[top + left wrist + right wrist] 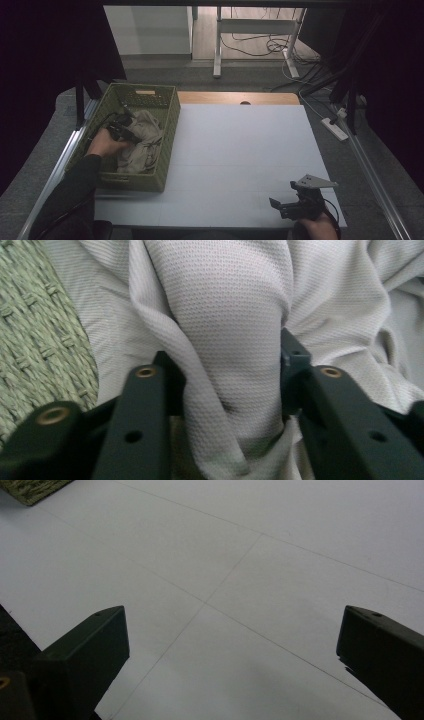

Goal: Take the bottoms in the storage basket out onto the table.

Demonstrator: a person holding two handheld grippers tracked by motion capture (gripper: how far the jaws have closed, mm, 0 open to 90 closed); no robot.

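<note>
Grab step: my left tongs [227, 390] clenched on the beige cloth [225, 315] in the green basket [167, 115], right tongs [230, 655] released over the worktop [240, 150]; next, lift the cloth clear of the basket.

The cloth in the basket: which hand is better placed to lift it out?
Left. Its tool is shut on a fold of the cloth inside the basket; the right tool rests open over bare table.

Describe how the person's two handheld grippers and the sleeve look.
Both grippers are black. The left gripper has flat, angular jaws with brass-ringed screw holes and plain round holes. The right gripper has blocky, square-ended jaws, a grey three-cornered plate on top and a dark cable looping off beside the hand. The left arm wears a dark long sleeve.
</note>
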